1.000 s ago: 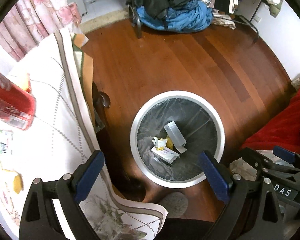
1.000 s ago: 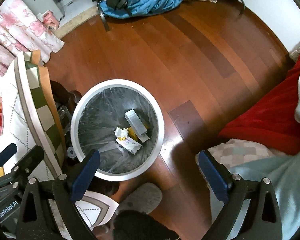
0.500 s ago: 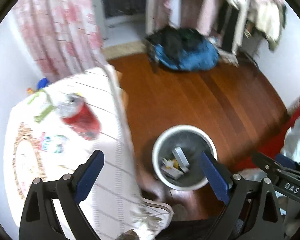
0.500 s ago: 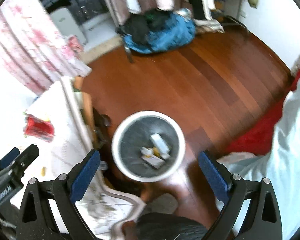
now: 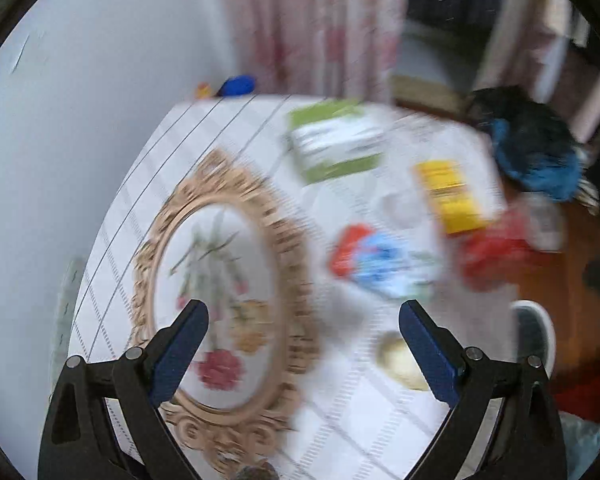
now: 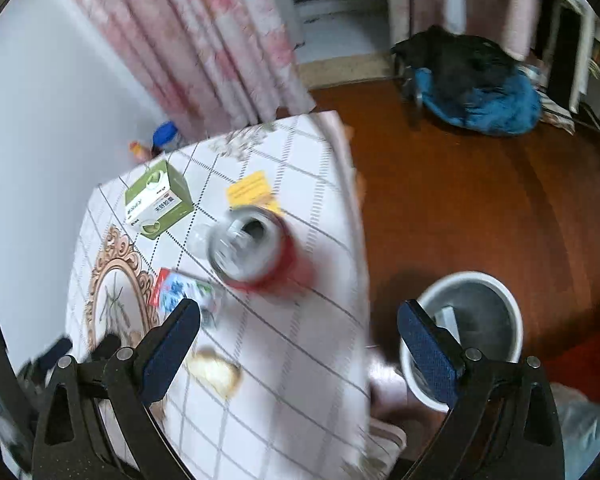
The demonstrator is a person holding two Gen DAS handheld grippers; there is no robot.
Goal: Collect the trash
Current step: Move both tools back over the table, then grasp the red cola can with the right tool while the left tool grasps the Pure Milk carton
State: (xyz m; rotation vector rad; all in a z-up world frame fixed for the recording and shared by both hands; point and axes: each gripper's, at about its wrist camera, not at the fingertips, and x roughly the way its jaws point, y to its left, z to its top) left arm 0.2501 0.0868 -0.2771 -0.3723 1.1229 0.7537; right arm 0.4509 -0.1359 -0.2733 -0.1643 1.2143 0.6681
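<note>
Both tools are looking alike — the left hand-held gripper [image 5: 303, 338] and right hand-held gripper [image 6: 299, 336] are showing black frames, silver screws and blue-padded fingers [image 5: 428, 354].

Pink floral curtain [image 6: 204, 40], blue bundle [image 6: 496, 104] (on wood floor [image 6: 480, 208]), gold-framed tablecloth [image 5: 340, 408]

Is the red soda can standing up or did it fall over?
Standing up. In the right wrist view the red can shows its round silver top with the drinking hole facing the camera, sitting on the table.
</note>
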